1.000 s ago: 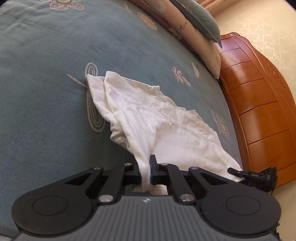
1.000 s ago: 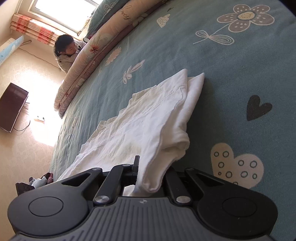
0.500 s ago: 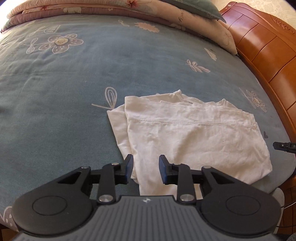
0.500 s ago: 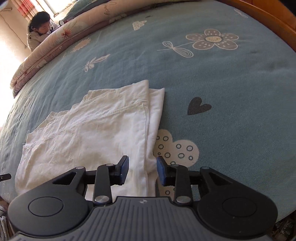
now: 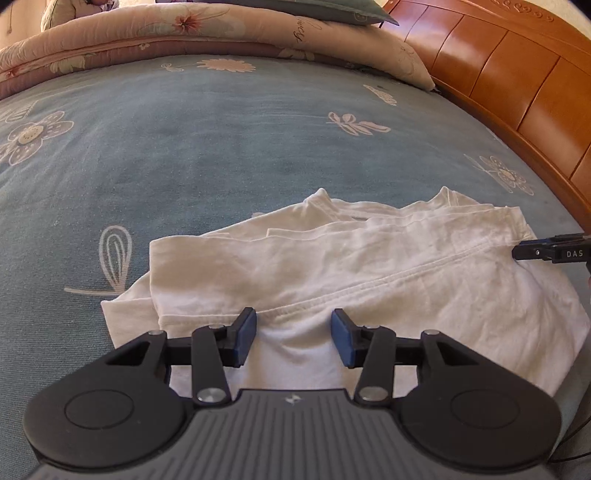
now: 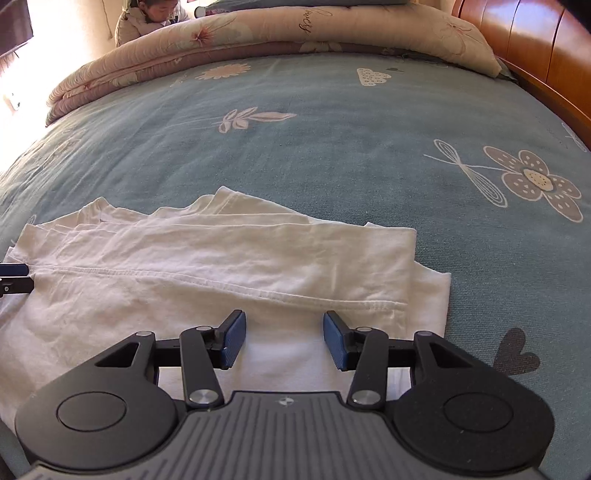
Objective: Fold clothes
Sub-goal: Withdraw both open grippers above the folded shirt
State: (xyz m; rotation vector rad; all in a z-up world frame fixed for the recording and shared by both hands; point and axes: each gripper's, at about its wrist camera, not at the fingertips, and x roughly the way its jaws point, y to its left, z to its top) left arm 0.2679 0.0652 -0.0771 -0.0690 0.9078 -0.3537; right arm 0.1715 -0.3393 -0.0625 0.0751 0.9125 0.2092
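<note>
Both jaws are opening, nothing pinched: lift your left gripper [image 5: 293, 338] and right gripper [image 6: 283, 339] straight off the folded shirt [image 5: 351, 266], lower centre of each frame, without snagging the hem

White garment [image 5: 369, 273] on flower-patterned teal bedspread [image 5: 221, 147]

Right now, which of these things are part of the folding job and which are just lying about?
Part of the job:
- white garment
- left tongs, opening
- right tongs, opening

Just lying about:
- rolled quilt
- pillow
- wooden headboard
- flowered bedspread
</note>
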